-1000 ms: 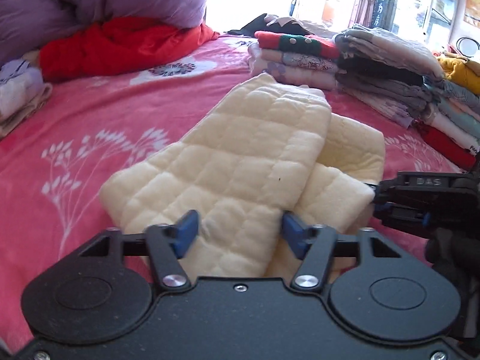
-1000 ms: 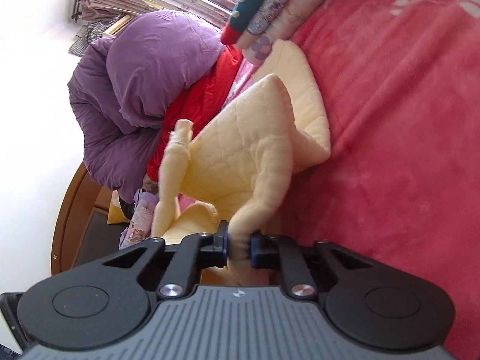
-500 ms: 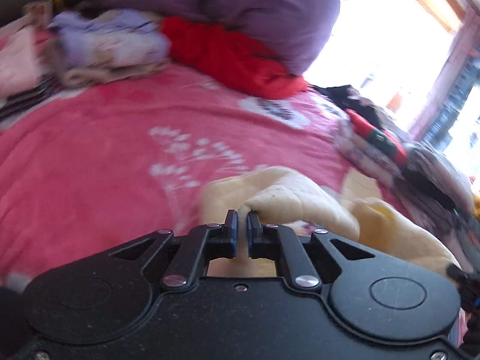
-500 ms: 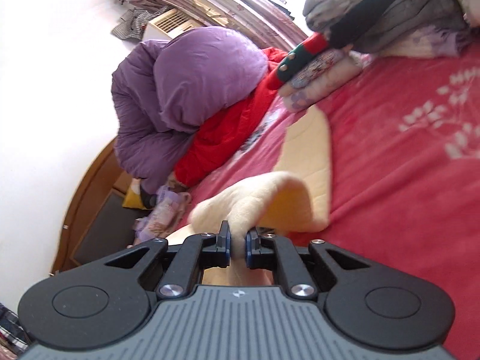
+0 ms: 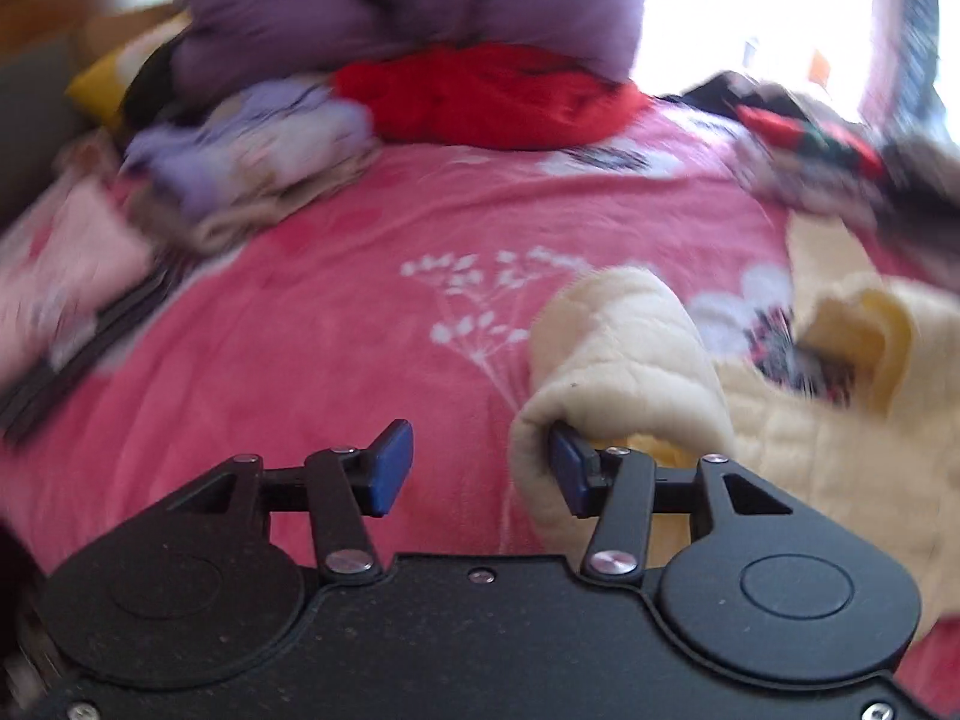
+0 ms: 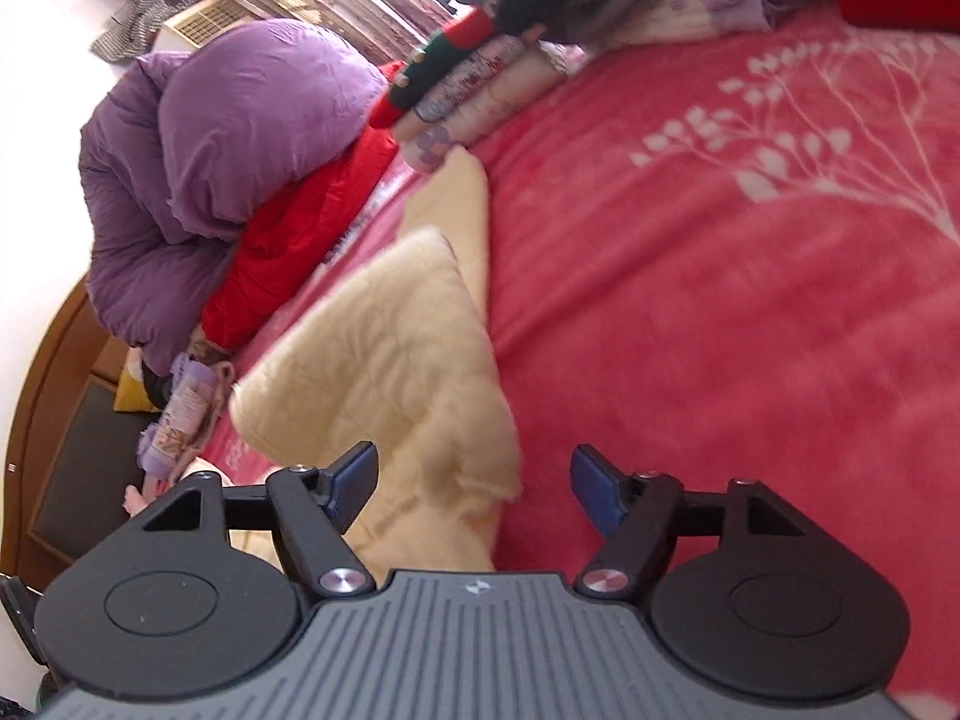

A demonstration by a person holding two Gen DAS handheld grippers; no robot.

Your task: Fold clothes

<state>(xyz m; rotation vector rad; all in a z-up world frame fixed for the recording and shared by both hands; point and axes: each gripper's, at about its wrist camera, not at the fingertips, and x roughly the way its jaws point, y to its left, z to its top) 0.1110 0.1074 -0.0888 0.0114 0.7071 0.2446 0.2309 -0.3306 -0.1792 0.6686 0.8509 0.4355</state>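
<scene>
Left gripper (image 5: 477, 468) was open, cream quilted garment (image 5: 624, 360) draped over its right finger on the pink bedspread (image 5: 300, 330). Right gripper (image 6: 474, 480) was open too, fabric loose between the jaws. Best to clear both fingers straight back without dragging the fold.

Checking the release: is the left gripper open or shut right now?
Open. The left gripper has its blue pads wide apart; the cream garment only drapes against the outer side of one pad, not clamped between them.
</scene>
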